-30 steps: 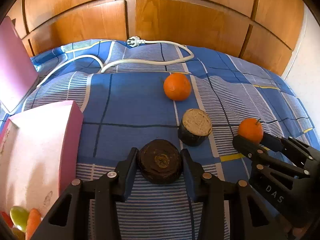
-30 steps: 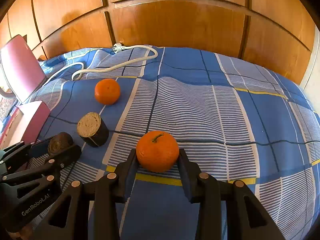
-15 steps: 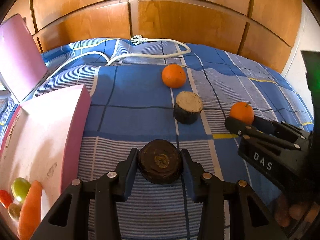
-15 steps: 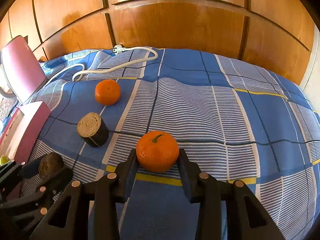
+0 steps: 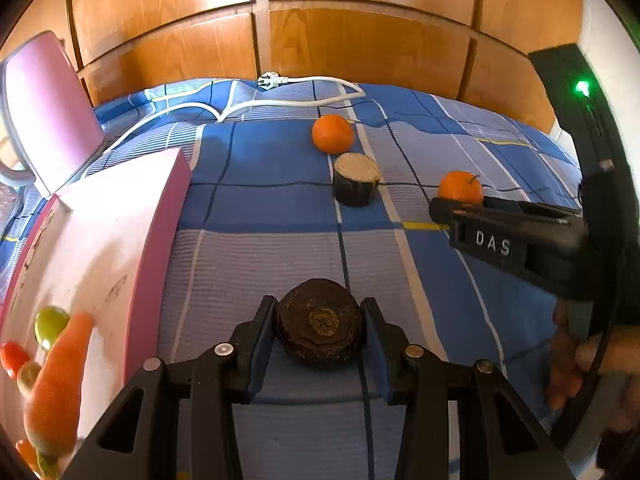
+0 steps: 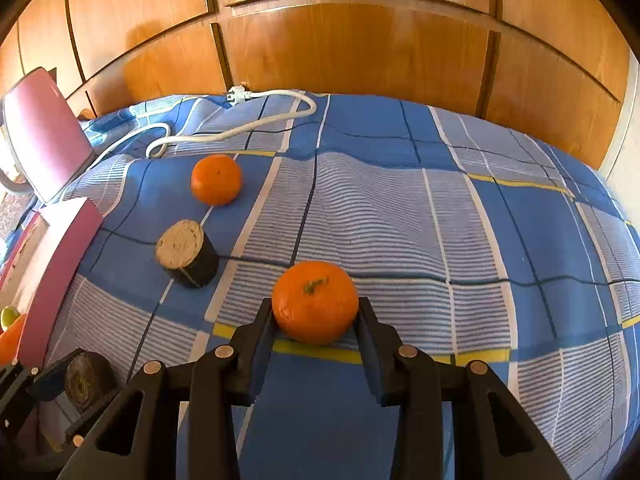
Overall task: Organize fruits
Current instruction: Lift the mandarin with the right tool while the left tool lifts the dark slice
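My left gripper (image 5: 319, 336) is shut on a dark brown round fruit (image 5: 319, 333) and holds it above the blue checked bedspread, beside an open pink box (image 5: 108, 240). My right gripper (image 6: 316, 320) is shut on an orange (image 6: 315, 302); it also shows in the left wrist view (image 5: 460, 187). A second orange (image 5: 333, 134) and a dark cut fruit piece with a pale face (image 5: 356, 178) lie on the bedspread further back. In the right wrist view the second orange (image 6: 216, 179) and the cut piece (image 6: 186, 253) lie to the left.
The pink box holds a carrot (image 5: 60, 380), a green fruit (image 5: 50, 322) and a red one (image 5: 12, 358); its lid (image 5: 48, 116) stands open. A white power cable (image 5: 288, 100) lies at the back. Wooden wardrobe doors (image 6: 360, 40) stand behind the bed.
My left gripper has pulled back and left with the dark fruit, so the pink box and its contents loom larger. The right gripper has held still with its orange.
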`<move>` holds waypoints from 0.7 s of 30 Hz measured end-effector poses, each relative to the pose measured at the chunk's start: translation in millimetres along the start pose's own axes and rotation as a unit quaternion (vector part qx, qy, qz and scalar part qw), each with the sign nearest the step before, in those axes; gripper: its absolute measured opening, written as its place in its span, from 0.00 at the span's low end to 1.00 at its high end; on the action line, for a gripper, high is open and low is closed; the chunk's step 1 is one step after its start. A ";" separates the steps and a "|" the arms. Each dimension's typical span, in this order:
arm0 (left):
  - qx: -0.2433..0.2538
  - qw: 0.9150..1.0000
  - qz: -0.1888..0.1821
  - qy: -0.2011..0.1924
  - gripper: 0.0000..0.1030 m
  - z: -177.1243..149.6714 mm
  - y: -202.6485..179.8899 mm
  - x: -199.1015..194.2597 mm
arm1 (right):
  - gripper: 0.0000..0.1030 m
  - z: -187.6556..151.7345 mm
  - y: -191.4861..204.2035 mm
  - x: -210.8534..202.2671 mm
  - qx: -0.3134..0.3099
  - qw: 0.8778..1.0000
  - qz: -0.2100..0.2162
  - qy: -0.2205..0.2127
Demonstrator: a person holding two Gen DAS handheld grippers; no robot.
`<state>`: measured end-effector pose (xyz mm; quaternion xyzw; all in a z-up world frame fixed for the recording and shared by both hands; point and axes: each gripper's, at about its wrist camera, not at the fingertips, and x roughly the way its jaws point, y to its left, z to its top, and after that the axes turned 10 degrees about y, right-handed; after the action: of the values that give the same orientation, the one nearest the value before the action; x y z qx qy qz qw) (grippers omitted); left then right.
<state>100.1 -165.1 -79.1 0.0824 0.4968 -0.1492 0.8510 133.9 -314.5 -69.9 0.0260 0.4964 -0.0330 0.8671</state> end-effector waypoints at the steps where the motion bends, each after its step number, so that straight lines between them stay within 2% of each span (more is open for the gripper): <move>1: -0.001 1.000 0.000 -0.001 0.41 -1.6 0.1 -1.3 | 0.38 -1.5 -0.3 -1.4 -0.002 1.000 0.000 0.003; 12: 0.010 1.000 -0.004 -0.010 0.41 -25.0 -6.0 -14.4 | 0.38 -44.0 0.7 -28.0 -0.006 1.000 -0.012 0.024; 21: 0.020 1.000 -0.023 -0.004 0.41 -39.4 -8.6 -25.4 | 0.38 -89.8 12.8 -53.2 0.012 1.000 -0.018 0.004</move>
<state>53.1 -157.5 -76.3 0.0873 0.4917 -0.1794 0.8476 30.9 -293.1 -69.3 0.0270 0.4998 -0.0546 0.8640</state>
